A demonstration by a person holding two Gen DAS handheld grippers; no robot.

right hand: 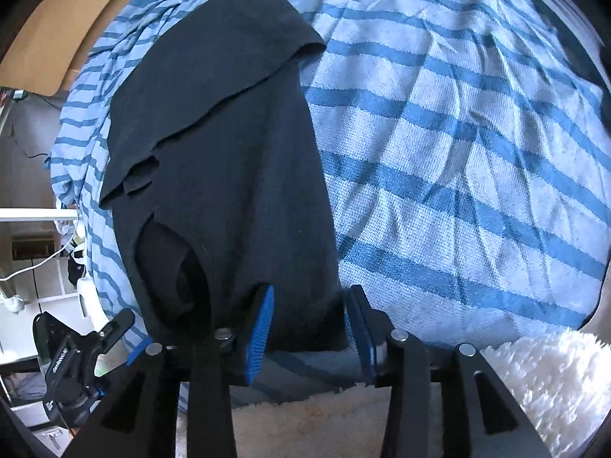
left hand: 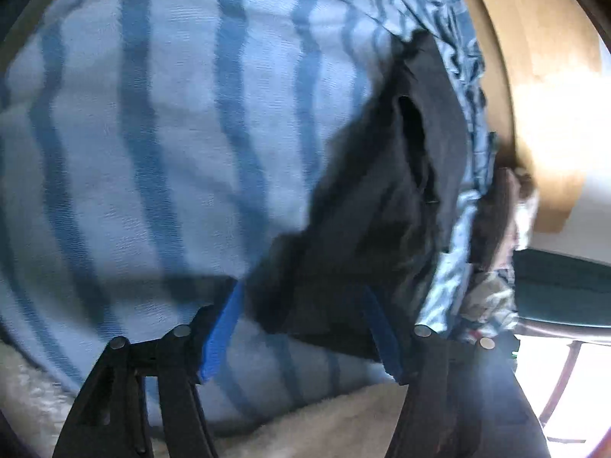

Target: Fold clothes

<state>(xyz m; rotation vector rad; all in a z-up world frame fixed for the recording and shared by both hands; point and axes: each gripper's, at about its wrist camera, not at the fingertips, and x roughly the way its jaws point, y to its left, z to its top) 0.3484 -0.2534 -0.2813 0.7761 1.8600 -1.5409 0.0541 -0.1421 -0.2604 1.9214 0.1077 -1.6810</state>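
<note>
Left wrist view: left gripper (left hand: 305, 328) spread wide at the bottom of the frame, blue pads (left hand: 223, 334) apart, near edge of the dark garment (left hand: 382, 206) lying between them, ungrasped; garment draped right of centre over the blue striped blanket (left hand: 172, 133)

Right wrist view: right gripper (right hand: 311, 330) likewise released, garment's near edge (right hand: 298, 328) between its pads; garment (right hand: 229, 160) left of centre on the blanket (right hand: 458, 152), white fluffy rug (right hand: 542, 385) lower right
</note>
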